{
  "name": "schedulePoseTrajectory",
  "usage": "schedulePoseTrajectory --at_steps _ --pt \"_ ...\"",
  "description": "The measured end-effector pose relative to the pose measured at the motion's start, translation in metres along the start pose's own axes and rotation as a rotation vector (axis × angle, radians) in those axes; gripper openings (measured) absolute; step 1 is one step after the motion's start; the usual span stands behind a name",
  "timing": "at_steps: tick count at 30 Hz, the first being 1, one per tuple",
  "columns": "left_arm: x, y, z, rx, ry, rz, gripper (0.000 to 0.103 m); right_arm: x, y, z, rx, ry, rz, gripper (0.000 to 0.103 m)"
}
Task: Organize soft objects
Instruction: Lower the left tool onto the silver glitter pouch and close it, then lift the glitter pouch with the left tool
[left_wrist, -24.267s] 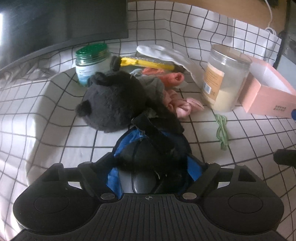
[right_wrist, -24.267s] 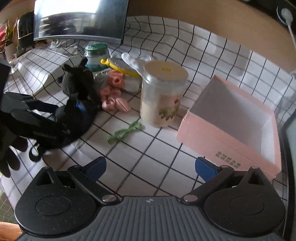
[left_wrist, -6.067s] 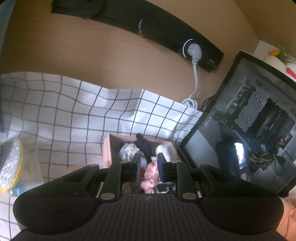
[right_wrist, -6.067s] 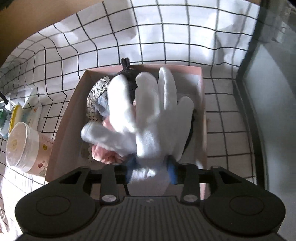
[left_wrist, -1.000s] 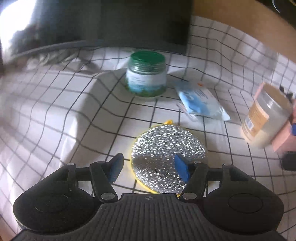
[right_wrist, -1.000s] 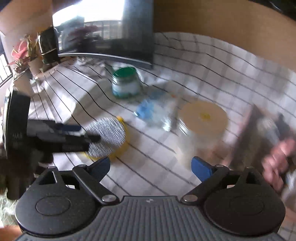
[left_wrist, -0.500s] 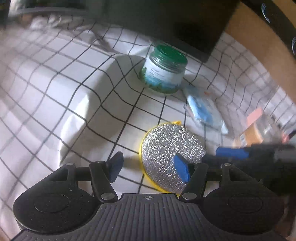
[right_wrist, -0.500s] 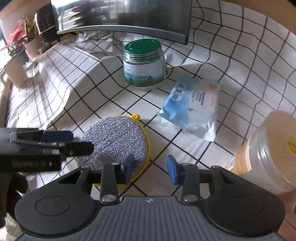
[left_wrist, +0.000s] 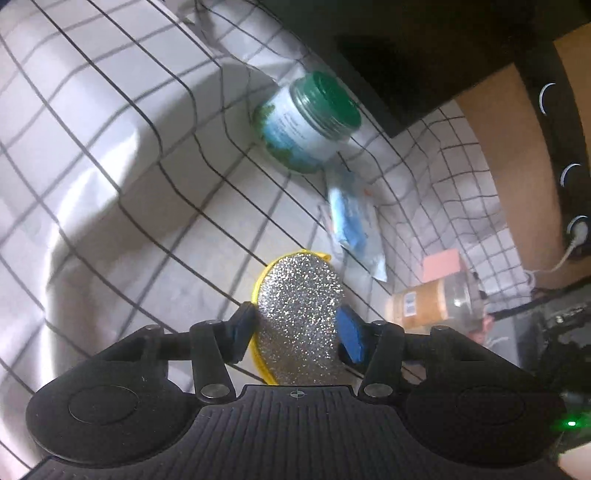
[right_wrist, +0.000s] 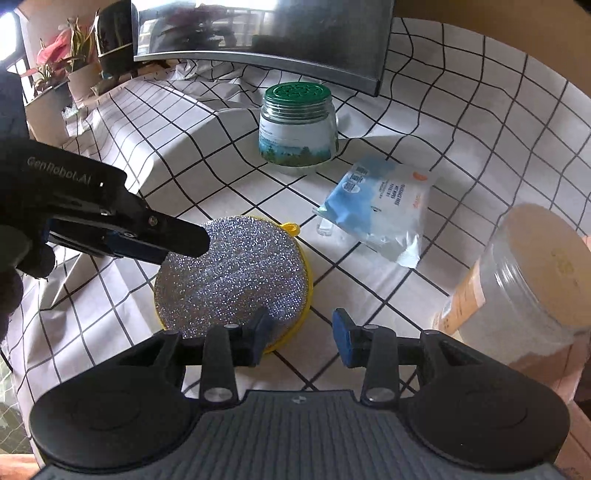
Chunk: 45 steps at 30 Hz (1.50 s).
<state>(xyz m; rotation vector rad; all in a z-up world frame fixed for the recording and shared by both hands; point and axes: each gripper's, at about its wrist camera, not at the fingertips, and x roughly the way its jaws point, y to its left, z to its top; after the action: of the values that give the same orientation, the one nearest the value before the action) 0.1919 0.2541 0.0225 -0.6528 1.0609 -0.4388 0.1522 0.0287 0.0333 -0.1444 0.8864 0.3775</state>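
1. Scouring pad (right_wrist: 232, 273): round, flat, soft disc. Its upper face is silver and glittery. A yellow rim runs round the edge, with a small yellow loop at the far side. It lies on the checked cloth (right_wrist: 461, 122), at the near centre of the right wrist view.

2. Same pad (left_wrist: 299, 317) in the left wrist view: it fills the gap between the two fingers, silver face showing, yellow edge along its left side.

3. Left gripper (left_wrist: 297, 332): jaws set at the pad's width, one blue pad at each side of the disc, at or very near its edges. Whether they press on it cannot be told. In the right wrist view this gripper (right_wrist: 162, 240) comes in from the left, its dark tip lying over the disc's near-left rim.

4. Right gripper (right_wrist: 301, 339): jaws apart, nothing between them. Its left finger stands over the pad's near edge; its right finger is over bare cloth.

5. Wipes packet (right_wrist: 376, 210): flat, blue and white, lying just beyond the pad to the right.

6. Green-lidded jar (right_wrist: 297, 125): glass, upright, with a landscape label, behind the pad.

7. Large clear jar (right_wrist: 517, 280): tan lid, pale contents, at the right edge.

8. Monitor (right_wrist: 258, 33): dark screen at the back of the cloth.

9. Potted plants (right_wrist: 55, 74): far left, beyond the cloth.
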Motion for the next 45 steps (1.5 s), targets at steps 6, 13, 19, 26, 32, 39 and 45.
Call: schedulePoseTrajectory --at_steps 6,13,19,26,32,39,45 --pt "0.011 -0.02 -0.006 0.076 0.093 -0.021 0.045 -0.012 0.002 -0.01 -0.027 -0.027 0.038 0.038" --pt "0.028 -0.025 -0.011 0.025 0.064 0.005 0.017 -0.019 0.0 -0.021 -0.041 -0.039 0.031 0.038" --pt "0.03 -0.032 -0.017 0.06 0.042 0.013 0.014 -0.032 -0.011 -0.023 -0.003 -0.034 0.028 0.038" --pt "0.02 -0.04 -0.022 0.104 0.022 -0.017 0.013 -0.048 -0.035 -0.033 0.094 -0.066 -0.075 0.056" --pt "0.023 -0.049 -0.026 0.122 0.037 -0.023 0.013 -0.033 -0.036 -0.035 0.093 -0.044 -0.072 0.05" --pt "0.047 -0.049 -0.027 0.104 0.071 0.0 0.014 -0.033 -0.031 -0.039 0.071 -0.043 -0.018 0.047" --pt "0.042 -0.051 -0.03 0.098 0.02 0.003 0.012 -0.054 -0.04 -0.042 0.11 -0.061 -0.002 0.047"
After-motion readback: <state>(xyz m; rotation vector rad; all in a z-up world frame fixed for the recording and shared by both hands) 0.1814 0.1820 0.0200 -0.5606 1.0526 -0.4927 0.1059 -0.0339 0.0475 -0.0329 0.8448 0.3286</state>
